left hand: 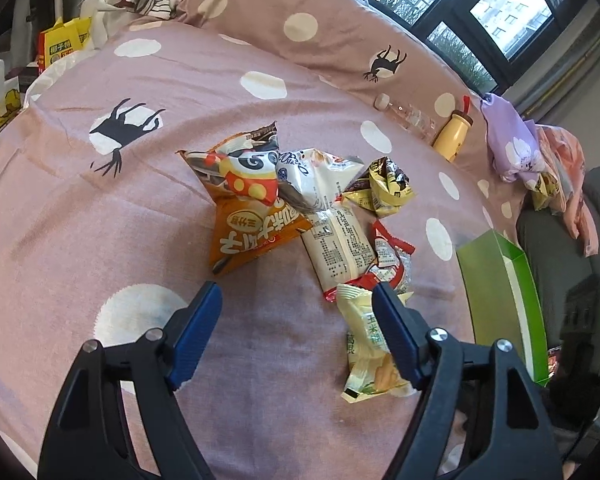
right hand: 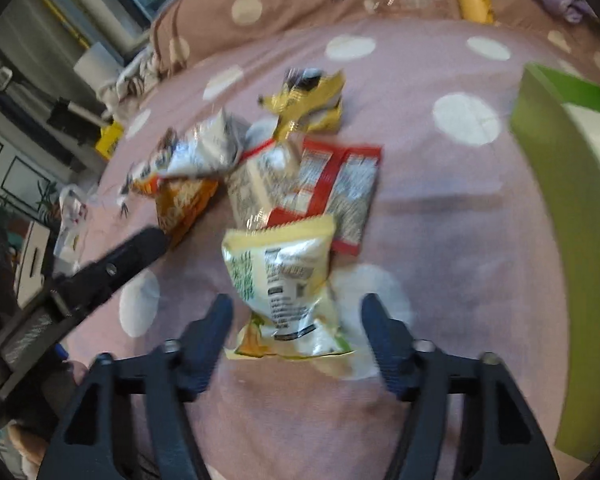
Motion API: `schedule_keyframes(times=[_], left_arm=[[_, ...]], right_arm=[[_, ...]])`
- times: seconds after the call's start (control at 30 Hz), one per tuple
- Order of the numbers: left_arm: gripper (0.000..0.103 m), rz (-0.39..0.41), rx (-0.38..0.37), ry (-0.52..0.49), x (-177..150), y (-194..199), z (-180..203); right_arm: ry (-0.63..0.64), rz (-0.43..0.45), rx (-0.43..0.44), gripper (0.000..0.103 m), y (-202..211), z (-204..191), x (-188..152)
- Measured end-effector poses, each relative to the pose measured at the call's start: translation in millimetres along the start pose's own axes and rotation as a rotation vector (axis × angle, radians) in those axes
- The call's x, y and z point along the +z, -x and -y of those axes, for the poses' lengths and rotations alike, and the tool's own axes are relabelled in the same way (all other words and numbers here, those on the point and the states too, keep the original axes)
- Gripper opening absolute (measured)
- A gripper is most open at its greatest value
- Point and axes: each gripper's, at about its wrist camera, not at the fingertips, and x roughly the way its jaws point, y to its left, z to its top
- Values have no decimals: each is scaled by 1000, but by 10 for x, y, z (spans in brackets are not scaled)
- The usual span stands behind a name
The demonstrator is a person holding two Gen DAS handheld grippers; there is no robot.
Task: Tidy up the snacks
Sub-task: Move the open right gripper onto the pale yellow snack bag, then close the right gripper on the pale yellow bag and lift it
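Right wrist view: motion-blurred — print on the pale yellow packet (right hand: 284, 280) unreadable.
Green box (right hand: 572, 216): cut off by the right edge.
Pale yellow packet (left hand: 370, 344) in left view: partly hidden behind a tool finger (left hand: 396, 332).
Clear bottle (left hand: 410, 116): too faint to make out its contents.

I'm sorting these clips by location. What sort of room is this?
Most likely a bedroom: the snack packets lie on a bed with a pink polka-dot sheet, a matching pillow sits behind them, and a window is beyond it.
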Motion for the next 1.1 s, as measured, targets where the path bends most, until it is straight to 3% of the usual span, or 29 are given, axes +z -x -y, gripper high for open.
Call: schedule_keyframes(times=[0.37, 0.57, 1.1], left_arm=[[75, -29, -44, -38, -39, -8, 126], [75, -52, -96, -98, -123, -14, 281], [73, -86, -71, -149, -264, -153, 470]], right_arm=[[-167, 156, 121, 71, 403, 424, 98], [-212, 139, 210, 71, 346, 466, 149], [-244, 47, 312, 71, 73, 483, 147]])
